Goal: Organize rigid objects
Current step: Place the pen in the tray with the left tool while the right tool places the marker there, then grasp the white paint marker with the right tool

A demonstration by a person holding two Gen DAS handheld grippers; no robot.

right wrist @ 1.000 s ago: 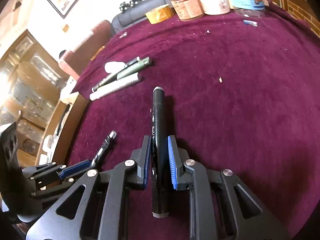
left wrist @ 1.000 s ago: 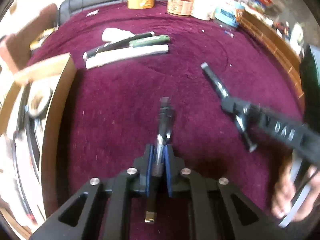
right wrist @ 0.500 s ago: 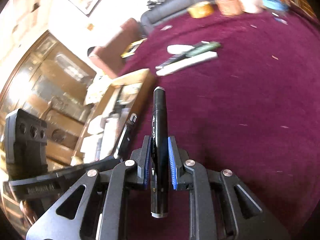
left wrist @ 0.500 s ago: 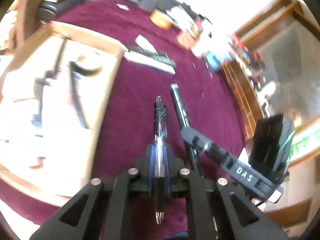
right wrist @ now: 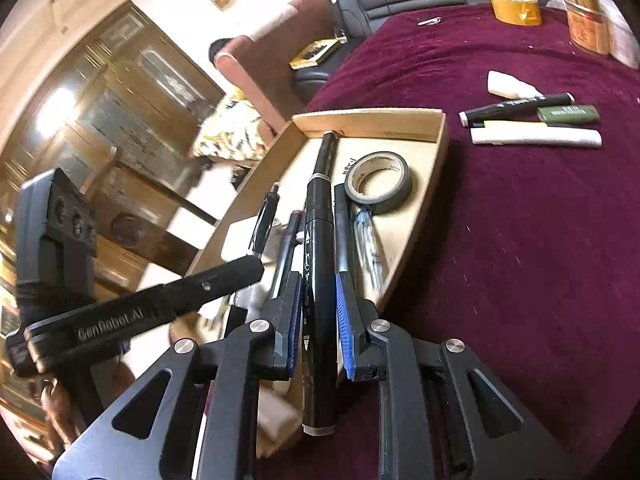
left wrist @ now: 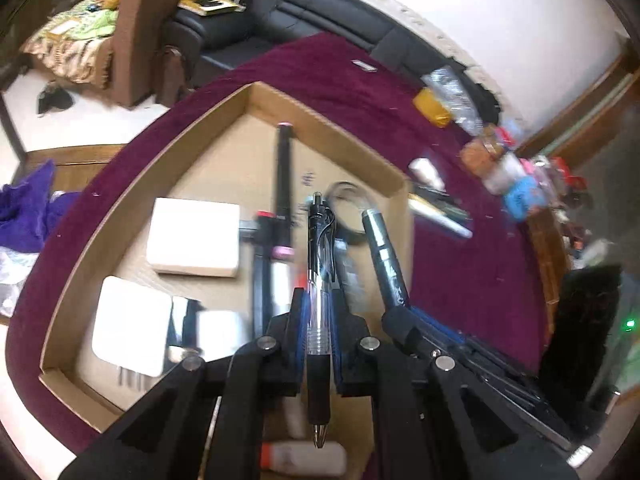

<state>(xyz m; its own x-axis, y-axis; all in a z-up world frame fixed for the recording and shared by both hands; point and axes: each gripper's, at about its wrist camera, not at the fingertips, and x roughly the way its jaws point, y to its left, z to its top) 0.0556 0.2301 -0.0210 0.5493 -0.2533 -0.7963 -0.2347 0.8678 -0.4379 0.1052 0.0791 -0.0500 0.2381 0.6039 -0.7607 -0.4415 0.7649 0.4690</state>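
we moved both tools off tabletop to over box (left wrist: 352, 140) | left tool (left wrist: 318, 316) grasping pen (left wrist: 319, 264) | right tool (right wrist: 316, 312) grasping marker (right wrist: 318, 264) | next: drop both in, we judge

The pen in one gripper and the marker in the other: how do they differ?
The pen in the left gripper is slim, with a see-through barrel, metal clip and exposed tip; the marker in the right gripper is thicker, solid black, capped, with white lettering. Both are clamped lengthwise between blue pads above the cardboard tray.
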